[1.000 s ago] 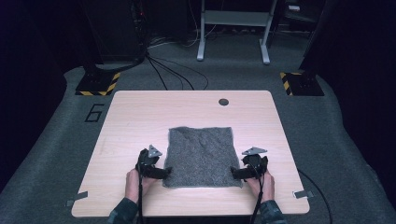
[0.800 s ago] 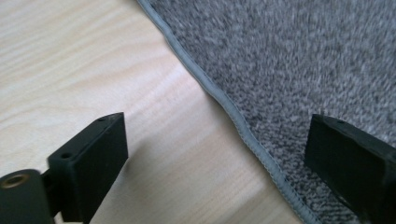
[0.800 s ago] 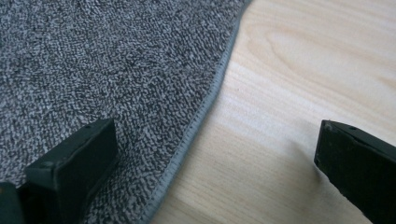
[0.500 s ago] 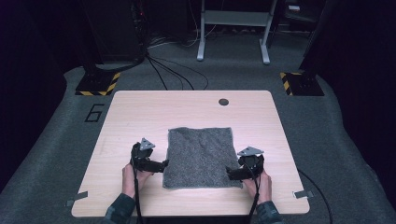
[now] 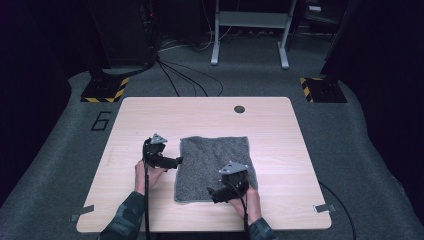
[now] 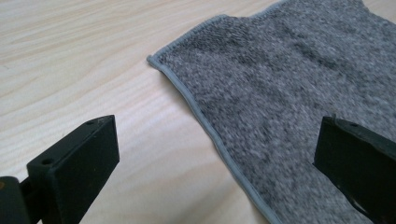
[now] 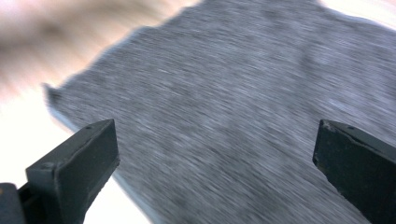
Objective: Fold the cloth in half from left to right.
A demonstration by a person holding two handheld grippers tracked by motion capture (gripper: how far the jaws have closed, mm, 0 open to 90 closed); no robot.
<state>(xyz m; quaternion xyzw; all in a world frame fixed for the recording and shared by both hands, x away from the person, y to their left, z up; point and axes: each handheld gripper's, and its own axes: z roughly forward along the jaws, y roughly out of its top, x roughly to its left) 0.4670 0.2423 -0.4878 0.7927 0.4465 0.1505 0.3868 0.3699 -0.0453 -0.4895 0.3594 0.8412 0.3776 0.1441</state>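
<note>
The left gripper (image 5: 176, 161) has let go of the grey towel (image 5: 215, 155) and moved up along its left edge, its jaws having just been opening with nothing between them. The right gripper (image 5: 212, 192) has swung in over the towel's near part, jaws wide.

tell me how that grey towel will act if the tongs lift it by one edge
The grey towel lies flat and follows the table, so it would probably droop rather than hold its shape. Its looped pile looks rough, so slipping seems unlikely. Pushed sideways, it would likely bunch up, not slide as one piece.
</note>
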